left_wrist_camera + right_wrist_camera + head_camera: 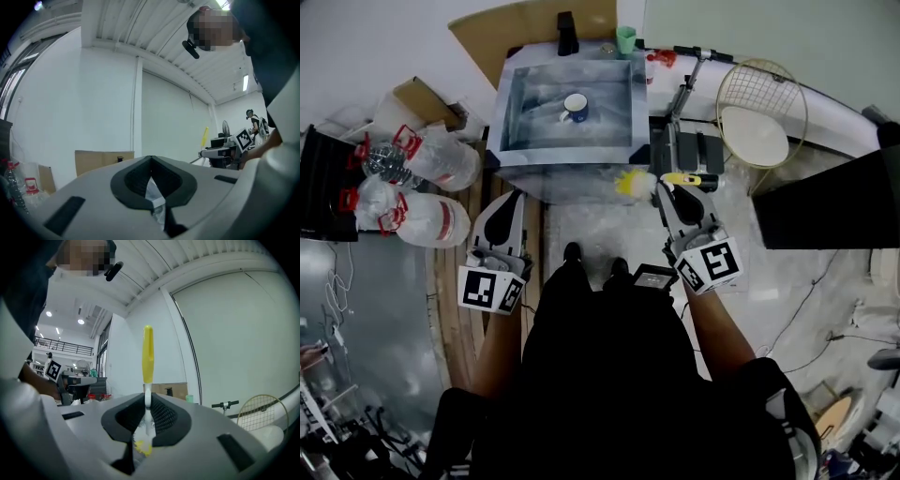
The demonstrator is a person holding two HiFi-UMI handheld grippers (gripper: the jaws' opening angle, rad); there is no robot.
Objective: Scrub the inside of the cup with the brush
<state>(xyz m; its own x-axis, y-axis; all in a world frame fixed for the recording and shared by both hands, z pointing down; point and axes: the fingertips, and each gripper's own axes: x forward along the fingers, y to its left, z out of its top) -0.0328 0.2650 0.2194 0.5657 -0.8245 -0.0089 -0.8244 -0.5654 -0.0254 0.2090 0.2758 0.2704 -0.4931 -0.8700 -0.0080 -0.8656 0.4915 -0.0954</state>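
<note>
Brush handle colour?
Yellow brush handle; right gripper view shows it best.

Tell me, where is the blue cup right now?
In the head view, the blue cup sits inside the metal sink, near its middle, at the top centre of the picture. A green cup stands by the sink's far right corner.

I'm looking into a big workshop hall, where a ribbed ceiling [154, 37] is spanning white partition walls [93, 103]. Water jugs [445, 161], cardboard [534, 28] and a scooter [684, 94] are crowding the concrete floor [787, 305].
</note>
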